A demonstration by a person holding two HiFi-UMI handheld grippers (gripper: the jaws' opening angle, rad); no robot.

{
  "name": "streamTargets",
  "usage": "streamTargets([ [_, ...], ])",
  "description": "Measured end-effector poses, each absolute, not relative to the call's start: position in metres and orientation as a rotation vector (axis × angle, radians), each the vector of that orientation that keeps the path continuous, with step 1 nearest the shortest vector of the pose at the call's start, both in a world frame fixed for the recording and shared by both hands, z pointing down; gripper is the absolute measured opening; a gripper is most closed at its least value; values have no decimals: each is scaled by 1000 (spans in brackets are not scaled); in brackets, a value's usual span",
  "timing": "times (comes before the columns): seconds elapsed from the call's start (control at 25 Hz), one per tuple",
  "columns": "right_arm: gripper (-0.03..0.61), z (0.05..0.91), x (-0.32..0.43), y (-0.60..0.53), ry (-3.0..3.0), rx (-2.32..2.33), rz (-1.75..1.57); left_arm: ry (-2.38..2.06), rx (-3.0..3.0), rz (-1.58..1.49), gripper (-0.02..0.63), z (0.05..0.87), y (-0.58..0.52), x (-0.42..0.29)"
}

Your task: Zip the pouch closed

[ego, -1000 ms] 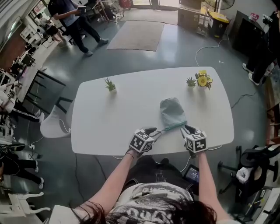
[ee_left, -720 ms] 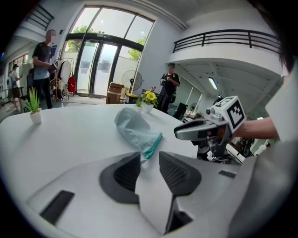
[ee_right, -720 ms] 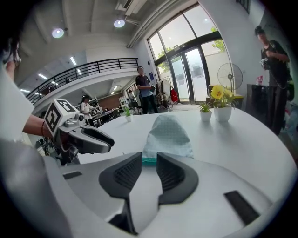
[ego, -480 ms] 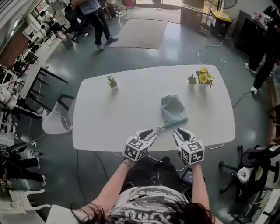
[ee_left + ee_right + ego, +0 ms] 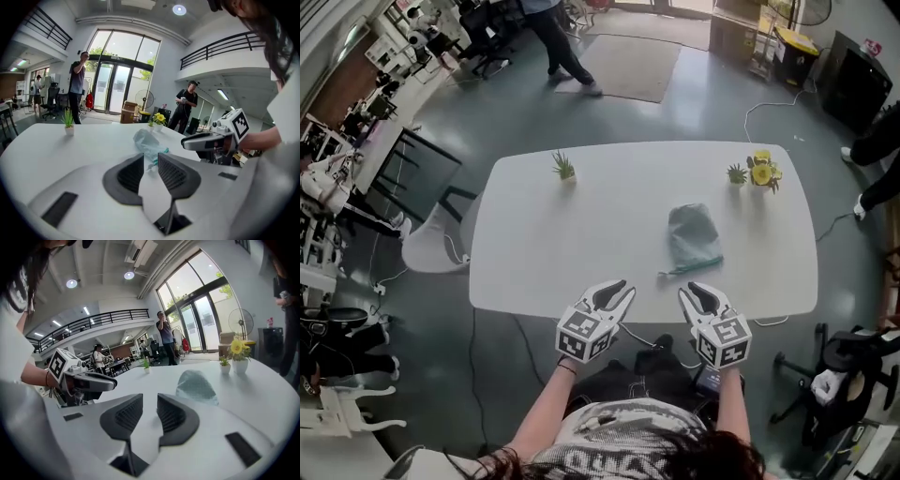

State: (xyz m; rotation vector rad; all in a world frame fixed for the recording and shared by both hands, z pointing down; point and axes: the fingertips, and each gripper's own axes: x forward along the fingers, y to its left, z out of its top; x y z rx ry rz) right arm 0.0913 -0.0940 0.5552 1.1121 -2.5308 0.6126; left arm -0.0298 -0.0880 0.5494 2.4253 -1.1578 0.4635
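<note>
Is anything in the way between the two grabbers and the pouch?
No, nothing visible. Only bare white table lies between the pouch and the left gripper, whose empty jaws are closing, or the right gripper. The small potted plants stand along the table's far edge, out of the way.

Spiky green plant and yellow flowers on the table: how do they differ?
The spiky green plant is all green leaves; the yellow flowers carry blooms. The spiky green plant stands alone at the left of the table; the yellow flowers stand at its right beside a smaller green plant. Both sit upright in small white pots.
</note>
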Motion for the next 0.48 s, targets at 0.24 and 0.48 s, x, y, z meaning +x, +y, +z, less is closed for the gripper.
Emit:
streamTargets([
  [0.24, 98, 531, 52, -81, -2587, 1043, 528, -1197, 2423, 398, 98, 535, -63, -58],
  [0.48, 98, 514, 24, -55, -2609, 1018, 486, -1196, 2471, 369, 98, 516, -32, -75],
])
